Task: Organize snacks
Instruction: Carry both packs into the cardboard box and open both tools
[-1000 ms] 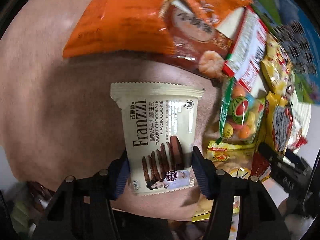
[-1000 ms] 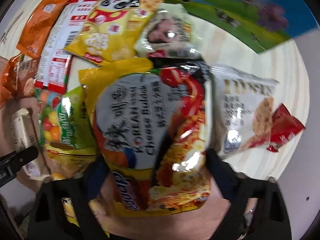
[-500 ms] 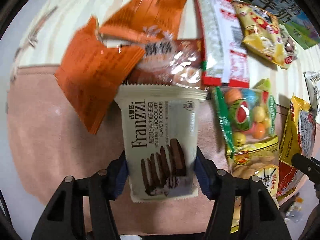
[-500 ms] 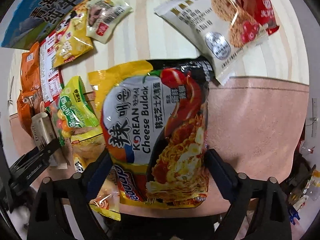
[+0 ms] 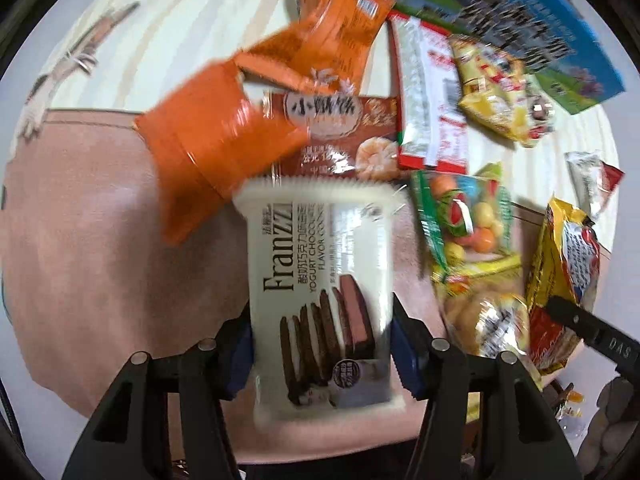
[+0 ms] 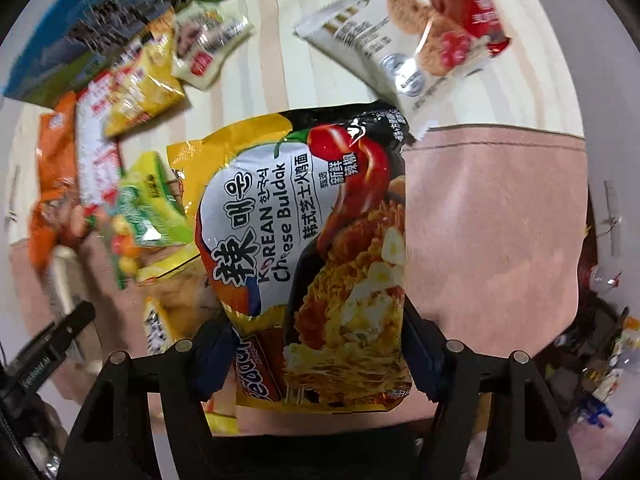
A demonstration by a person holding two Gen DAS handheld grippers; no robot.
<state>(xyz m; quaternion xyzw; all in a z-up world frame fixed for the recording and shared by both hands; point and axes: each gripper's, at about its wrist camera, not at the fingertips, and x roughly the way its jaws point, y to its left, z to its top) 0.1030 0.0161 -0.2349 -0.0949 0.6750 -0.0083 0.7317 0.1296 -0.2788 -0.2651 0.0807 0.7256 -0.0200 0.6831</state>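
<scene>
A cream Franzzi chocolate cookie pack [image 5: 320,248] hangs upright above the pink mat [image 5: 100,240], and my left gripper [image 5: 322,344] is shut on its lower half, both blue pads pressed to its sides. In the right wrist view a yellow Korean cheese noodle pack [image 6: 304,220] sits between the pads of my right gripper [image 6: 316,348]. Those jaws are closing and squeeze the pack's lower edges, which crumple. A black finger of the right gripper [image 5: 592,332] shows at the far right of the left wrist view.
Loose snacks lie on the striped wooden table: orange packs [image 5: 208,152], a brown mandarin pack [image 5: 340,128], a red-white pack [image 5: 432,120], a green candy bag [image 5: 464,216], a white cookie pack [image 6: 392,52]. A blue-green box [image 5: 560,40] lies at the back.
The left gripper has risen with the cookie pack and rolled, so more table shows. The right gripper has slid sideways over the pink mat with the noodle pack, and its jaws have narrowed.
</scene>
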